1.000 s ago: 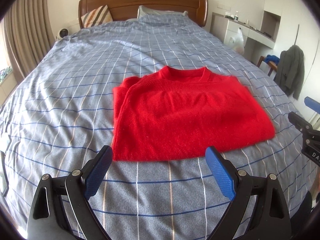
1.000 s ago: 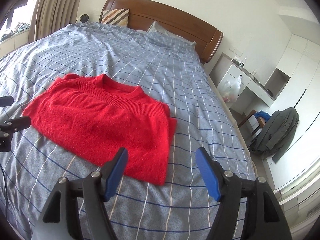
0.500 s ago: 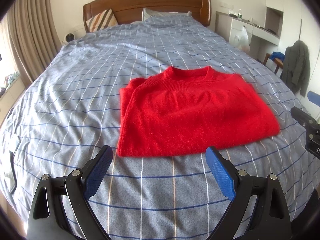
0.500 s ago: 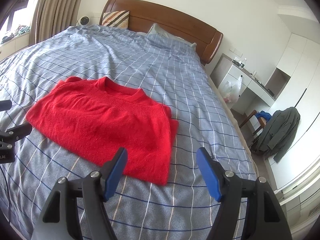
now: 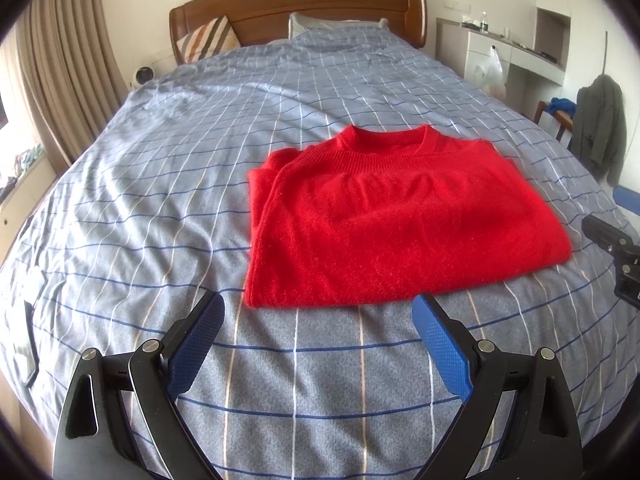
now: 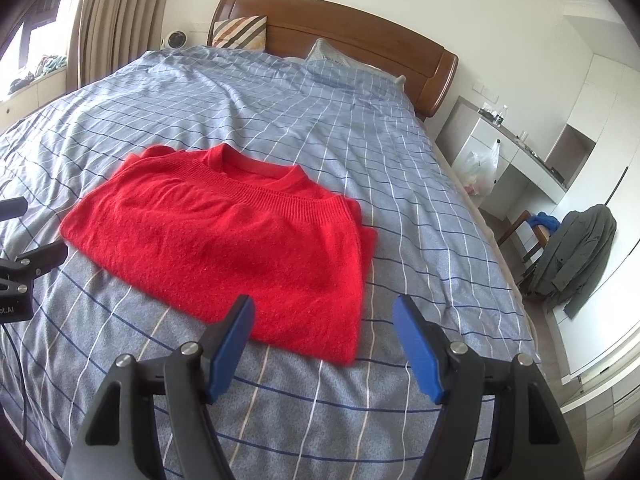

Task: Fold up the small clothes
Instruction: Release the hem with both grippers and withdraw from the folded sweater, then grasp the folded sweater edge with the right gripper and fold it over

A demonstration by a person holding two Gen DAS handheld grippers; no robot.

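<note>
A red knit sweater lies folded into a rectangle on the blue checked bed cover, collar towards the headboard. My left gripper hovers open just short of the sweater's near edge, nothing between its blue pads. In the right wrist view the same sweater lies ahead and to the left. My right gripper is open over the sweater's near right corner, apart from the cloth. Each gripper shows at the edge of the other's view: the right one, the left one.
A wooden headboard with a striped cushion and a pillow stands at the far end. Curtains hang on the left. On the right are a white desk, a plastic bag and a chair draped with a dark jacket.
Both views have tilted slightly, so the sweater sits a little lower and further right in the left view. The sweater itself has not moved; both grippers stay open.
</note>
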